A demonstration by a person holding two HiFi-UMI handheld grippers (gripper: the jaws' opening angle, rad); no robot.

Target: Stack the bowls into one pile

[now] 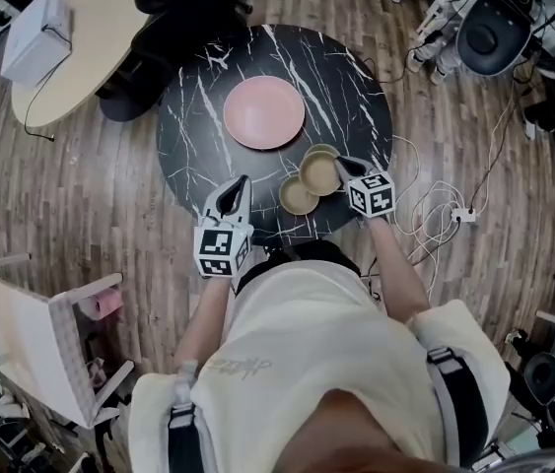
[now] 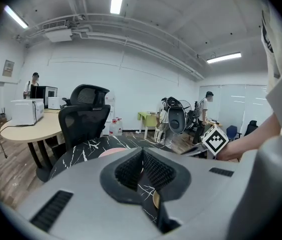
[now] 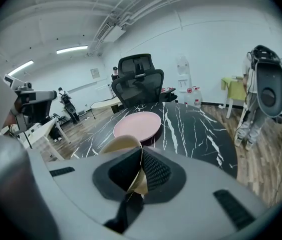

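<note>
On the black marble table, two tan bowls sit near the front edge. My right gripper is shut on the rim of the larger bowl; in the right gripper view that rim is pinched between the pads of the right gripper. The rim of another bowl shows just behind it. A smaller bowl lies beside it to the left. My left gripper is at the table's front edge left of that bowl, shut and holding nothing; in its own view the left gripper has its pads meeting.
A pink plate lies at the table's middle. A black office chair and a beige table with a white box stand beyond it. Cables and a power strip lie on the floor at right.
</note>
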